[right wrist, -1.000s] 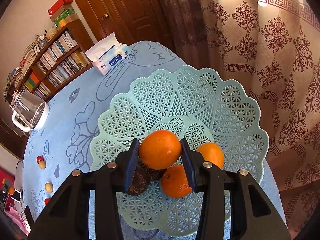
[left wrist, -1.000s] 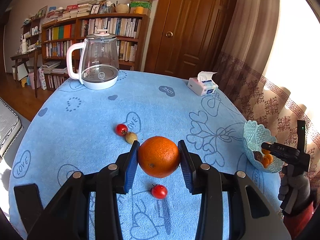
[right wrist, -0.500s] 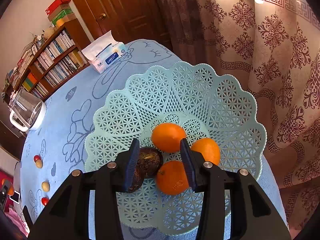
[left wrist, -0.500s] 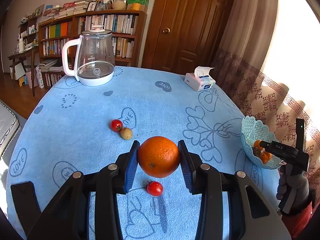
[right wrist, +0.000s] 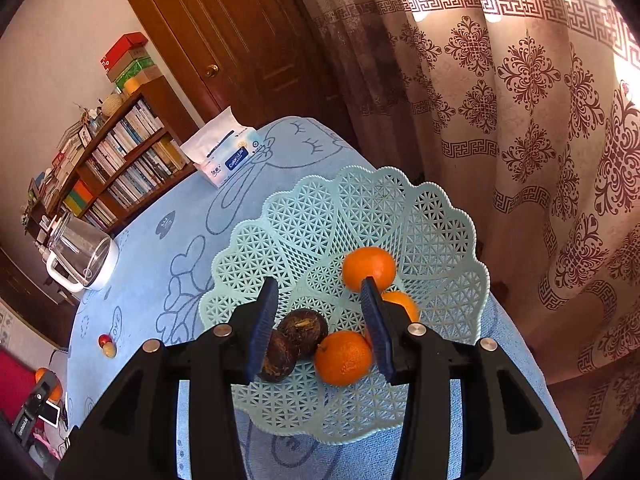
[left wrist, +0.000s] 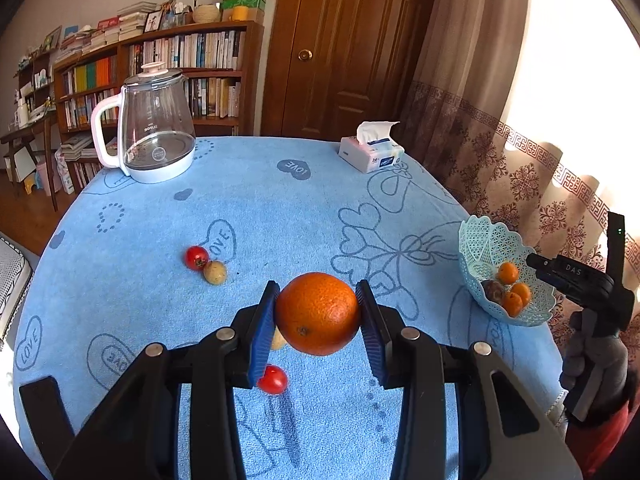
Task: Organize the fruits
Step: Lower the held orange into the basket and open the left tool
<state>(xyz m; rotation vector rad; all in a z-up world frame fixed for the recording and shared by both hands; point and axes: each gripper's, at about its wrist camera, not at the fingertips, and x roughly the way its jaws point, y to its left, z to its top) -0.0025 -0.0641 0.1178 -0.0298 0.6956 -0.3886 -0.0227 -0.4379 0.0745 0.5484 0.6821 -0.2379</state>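
Observation:
My left gripper [left wrist: 318, 314] is shut on a large orange [left wrist: 318, 312] and holds it above the blue tablecloth. Under it lie a red cherry tomato [left wrist: 273, 379] and a yellowish small fruit [left wrist: 278, 340]; another tomato [left wrist: 196, 257] and small fruit [left wrist: 215, 272] lie further left. My right gripper [right wrist: 318, 322] is open and empty above the pale green lattice basket [right wrist: 440, 216]. The basket holds three oranges, one of them at the front [right wrist: 344, 356], and two dark brown fruits [right wrist: 302, 330]. The basket also shows in the left wrist view [left wrist: 480, 240], at the table's right edge.
A glass kettle [left wrist: 154, 128] stands at the table's far left and a tissue pack [left wrist: 370, 152] at the far right. A patterned curtain [right wrist: 540, 120] hangs close behind the basket. A bookshelf [left wrist: 168, 64] and a wooden door [left wrist: 344, 40] stand beyond the table.
My right gripper let go of its orange into the basket and drew back and up, now open. My left gripper rose with the large orange still held.

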